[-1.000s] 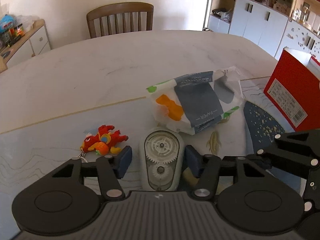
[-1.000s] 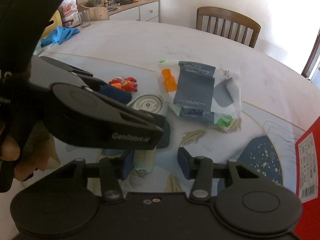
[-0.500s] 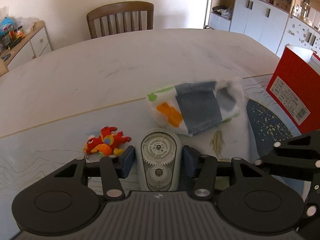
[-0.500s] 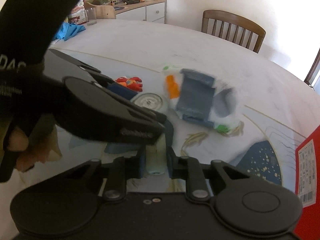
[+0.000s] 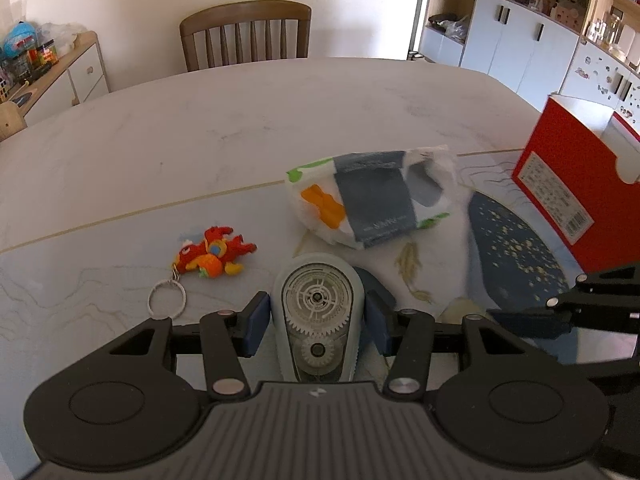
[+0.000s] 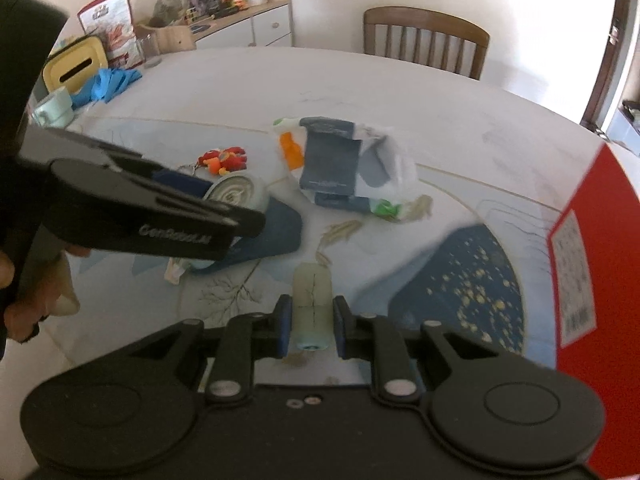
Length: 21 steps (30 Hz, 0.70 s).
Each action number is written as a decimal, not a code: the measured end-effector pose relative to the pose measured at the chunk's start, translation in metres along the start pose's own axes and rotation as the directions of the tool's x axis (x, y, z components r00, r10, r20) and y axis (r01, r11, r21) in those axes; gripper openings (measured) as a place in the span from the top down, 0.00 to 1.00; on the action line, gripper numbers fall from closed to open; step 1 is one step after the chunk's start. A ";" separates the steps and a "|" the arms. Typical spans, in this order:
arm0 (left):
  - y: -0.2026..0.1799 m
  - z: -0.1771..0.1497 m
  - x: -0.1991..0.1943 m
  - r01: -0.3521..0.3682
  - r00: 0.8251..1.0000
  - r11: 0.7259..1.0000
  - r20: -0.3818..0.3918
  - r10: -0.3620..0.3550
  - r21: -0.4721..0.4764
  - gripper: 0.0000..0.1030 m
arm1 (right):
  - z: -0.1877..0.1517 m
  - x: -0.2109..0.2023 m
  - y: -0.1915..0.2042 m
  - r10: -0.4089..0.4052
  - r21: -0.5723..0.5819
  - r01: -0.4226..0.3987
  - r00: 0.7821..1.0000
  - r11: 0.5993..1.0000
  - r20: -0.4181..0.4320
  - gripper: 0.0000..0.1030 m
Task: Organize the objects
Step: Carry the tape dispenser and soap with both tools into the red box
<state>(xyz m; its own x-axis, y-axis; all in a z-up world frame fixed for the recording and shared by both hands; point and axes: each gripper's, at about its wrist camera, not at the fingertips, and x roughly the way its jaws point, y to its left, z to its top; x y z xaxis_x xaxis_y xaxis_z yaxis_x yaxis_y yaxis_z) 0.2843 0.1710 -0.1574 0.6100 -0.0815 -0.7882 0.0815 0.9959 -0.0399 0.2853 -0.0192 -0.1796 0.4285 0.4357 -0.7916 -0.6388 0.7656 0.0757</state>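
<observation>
My left gripper (image 5: 318,320) is shut on a pale blue correction tape dispenser (image 5: 318,316) with visible gears, held above the table; it also shows in the right wrist view (image 6: 236,192). My right gripper (image 6: 311,322) is shut on a small pale green cap (image 6: 311,306), lifted off the mat. A red and orange toy keychain (image 5: 214,254) lies left of the dispenser. A white tissue pack with a dark grey label (image 5: 372,200) lies in the middle of the table.
A red box (image 5: 576,188) stands at the right edge. A wooden chair (image 5: 245,34) is beyond the table. A yellow container (image 6: 76,68), blue cloth (image 6: 108,84) and a tape roll (image 6: 54,106) sit at the far left. Cabinets line the walls.
My right gripper closed on the green cap and pulled it off and away from the dispenser, rightward. My left gripper tightened on the dispenser and drew back a little.
</observation>
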 end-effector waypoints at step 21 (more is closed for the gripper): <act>-0.078 -0.004 -0.076 0.087 0.995 0.996 0.039 -0.088 0.024 0.51 | -0.027 -0.117 -0.052 -0.025 0.088 0.014 0.992 0.996 0.125 0.82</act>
<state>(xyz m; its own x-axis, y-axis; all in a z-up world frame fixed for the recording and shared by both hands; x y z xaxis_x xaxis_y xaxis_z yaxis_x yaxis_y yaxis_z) 0.2283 0.0993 -0.0971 0.6309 -0.1705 -0.7569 0.1534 0.9837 -0.0938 0.2514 -0.1224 -0.1076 0.5208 0.4719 -0.7114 -0.5737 0.8106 0.1177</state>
